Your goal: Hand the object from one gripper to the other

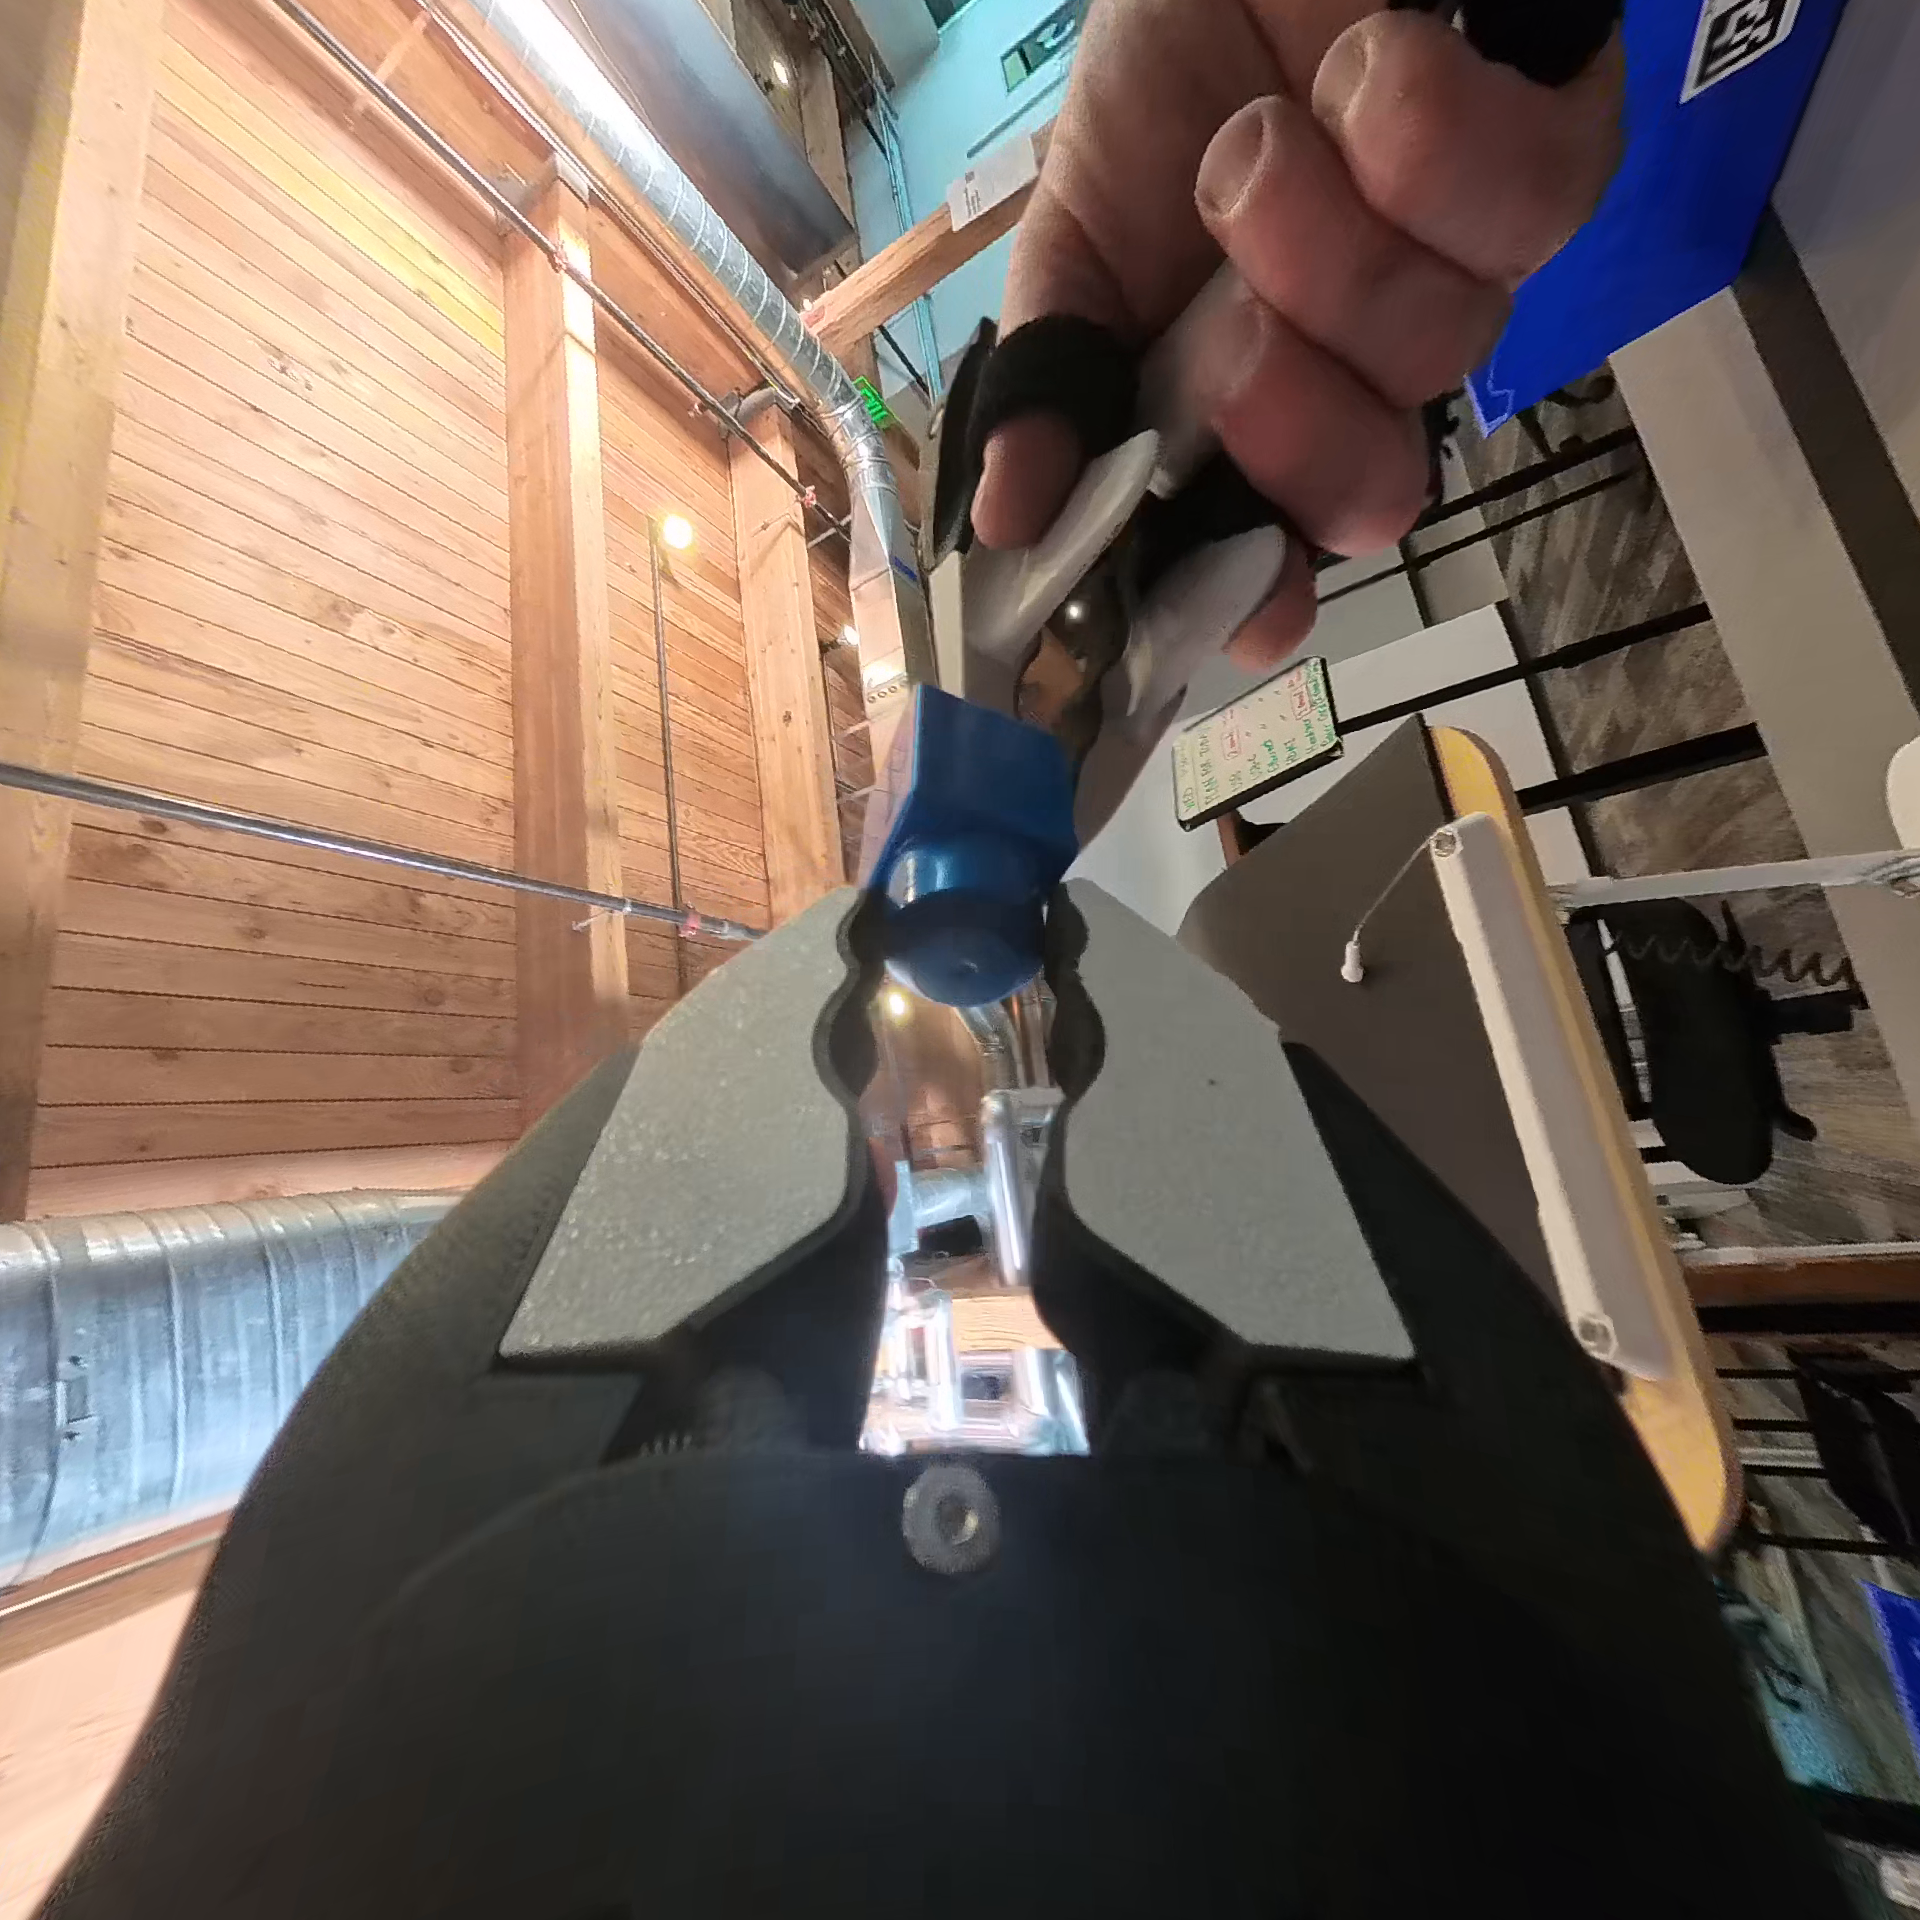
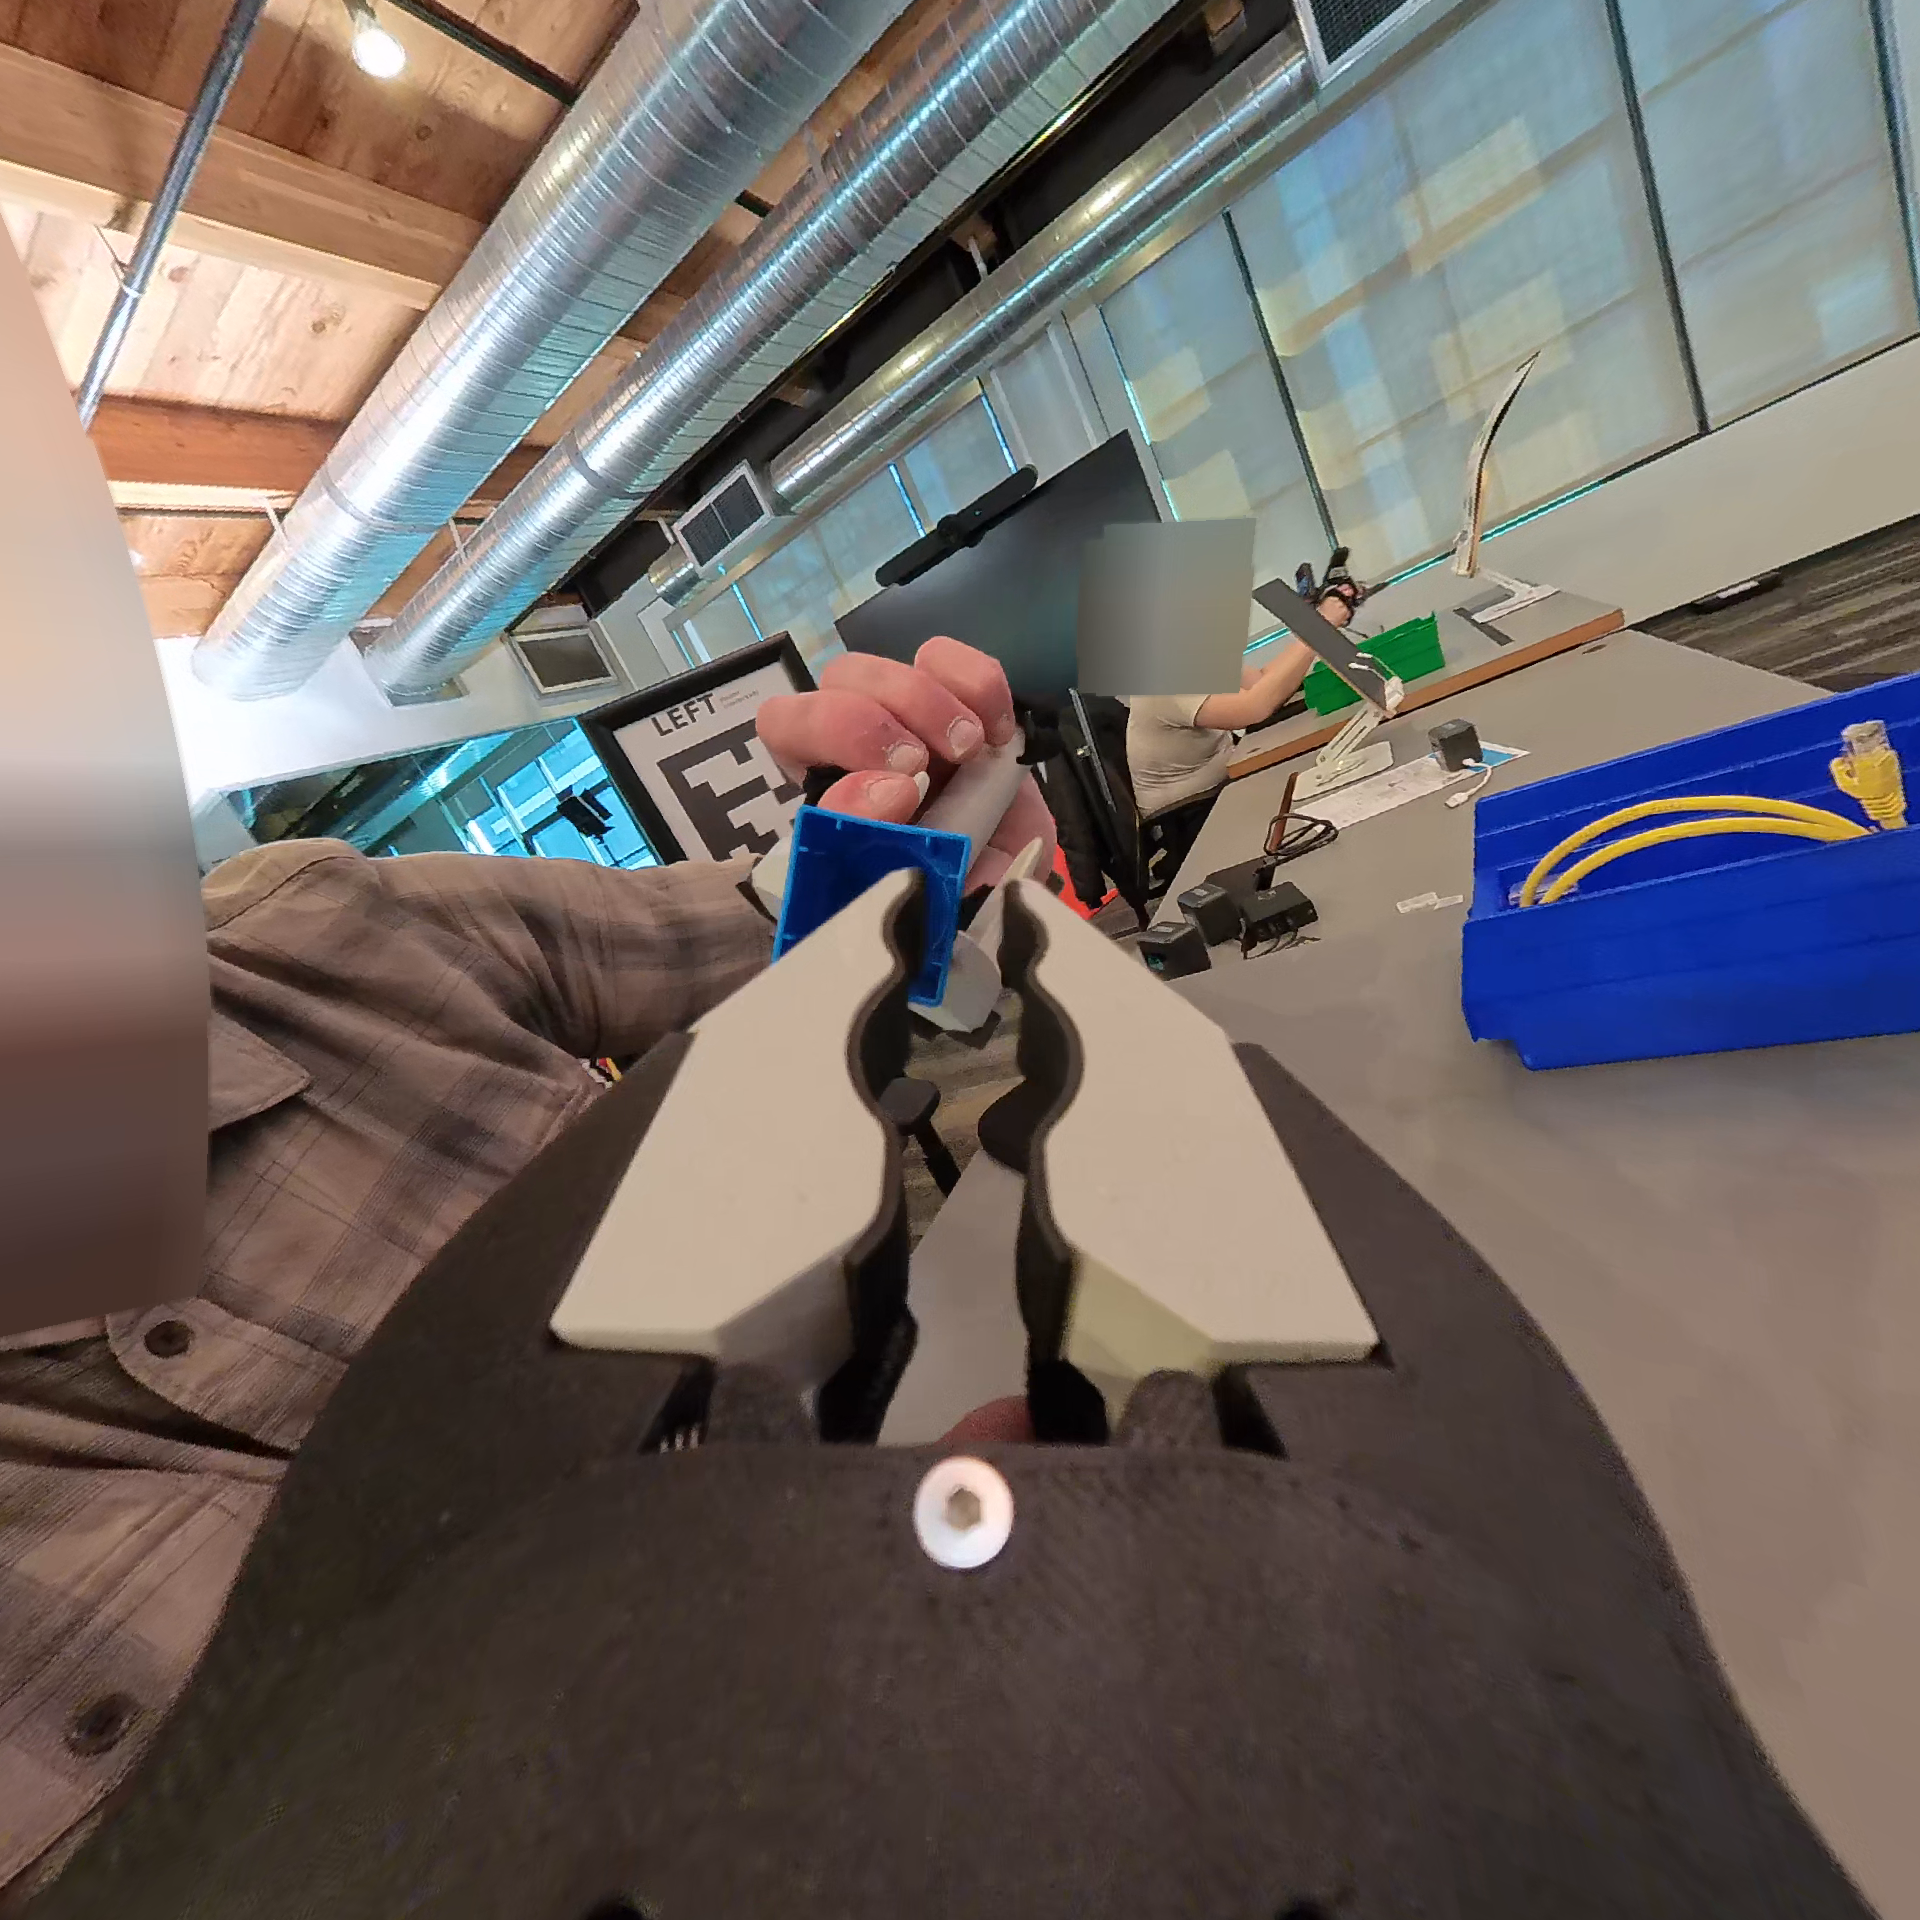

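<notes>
the left claw (image 1: pixel 961 940) pinches the round end of the blue object (image 1: pixel 971 831), held in the air, while the right claw (image 2: pixel 961 914) stands slightly spread around its square open end at 12 o'clock; close the right firmly and squarely before the left lets go. the hand (image 2: pixel 894 738) on the left handle crowds just behind, and a blue bin (image 2: pixel 1683 935) with yellow cable (image 2: pixel 1662 821) sits on the worktop (image 2: pixel 1558 1299) at 2 o'clock, well apart.
</notes>
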Motion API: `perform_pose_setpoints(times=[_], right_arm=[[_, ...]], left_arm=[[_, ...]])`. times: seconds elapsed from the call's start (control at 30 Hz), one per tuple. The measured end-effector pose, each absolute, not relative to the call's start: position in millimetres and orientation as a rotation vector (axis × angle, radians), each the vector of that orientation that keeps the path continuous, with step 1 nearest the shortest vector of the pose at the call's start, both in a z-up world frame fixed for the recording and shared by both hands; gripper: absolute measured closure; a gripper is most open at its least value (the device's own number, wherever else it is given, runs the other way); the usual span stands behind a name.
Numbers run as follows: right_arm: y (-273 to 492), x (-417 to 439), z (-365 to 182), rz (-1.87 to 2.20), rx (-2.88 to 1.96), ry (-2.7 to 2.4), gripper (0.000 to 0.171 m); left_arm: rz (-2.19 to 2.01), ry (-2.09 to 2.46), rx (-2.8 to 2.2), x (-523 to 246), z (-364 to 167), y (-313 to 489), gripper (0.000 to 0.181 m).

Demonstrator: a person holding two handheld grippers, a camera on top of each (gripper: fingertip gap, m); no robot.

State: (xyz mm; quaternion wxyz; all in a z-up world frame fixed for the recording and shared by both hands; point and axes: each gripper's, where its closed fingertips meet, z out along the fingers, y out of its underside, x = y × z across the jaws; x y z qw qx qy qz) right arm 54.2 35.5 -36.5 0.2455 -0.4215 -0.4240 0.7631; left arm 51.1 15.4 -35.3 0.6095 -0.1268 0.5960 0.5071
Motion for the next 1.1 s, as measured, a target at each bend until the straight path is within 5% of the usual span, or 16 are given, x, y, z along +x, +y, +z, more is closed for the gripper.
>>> perform_pose_setpoints(times=[0.57,1.1], right_arm=[[74.8,56.5,-29.7,1.864,-1.12,-0.98,0.137],[67.6,43.9,-23.6,-0.07,-0.611,-1.293,0.107]], left_arm=[[0.85,1.261,-0.714,30.3,-27.1,26.7,0.152],[-0.061,1.072,-1.505,20.8,-19.2,44.7,0.152]])
